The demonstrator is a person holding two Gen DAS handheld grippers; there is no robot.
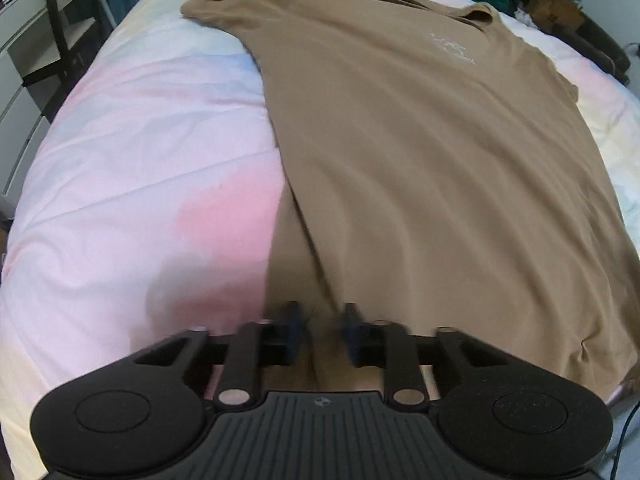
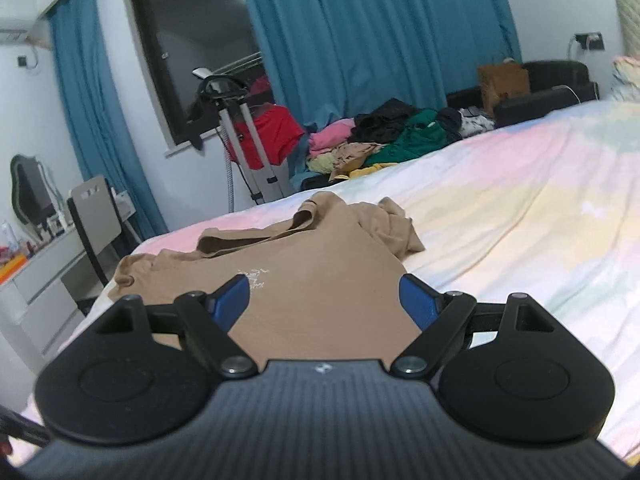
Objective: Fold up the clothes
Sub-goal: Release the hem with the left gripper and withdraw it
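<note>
A tan T-shirt (image 1: 420, 152) with a small white chest print lies spread flat along the pastel bedspread (image 1: 140, 160), collar and sleeves at the far end. At the shirt's near hem, my left gripper (image 1: 325, 328) points steeply down, its blue pads shut on a raised ridge of the tan fabric. In the right wrist view the same T-shirt (image 2: 320, 264) lies below my right gripper (image 2: 322, 300). That gripper hovers open over the chest print with nothing between its fingers. One sleeve is bunched up at the far right of the shirt.
A heap of mixed clothes (image 2: 384, 136) lies at the bed's far edge, below teal curtains. A garment steamer stand (image 2: 240, 140) with a red item is beside it. A chair (image 2: 96, 216) and white desk (image 2: 40, 264) stand left of the bed. The bedspread (image 2: 520, 220) stretches away to the right.
</note>
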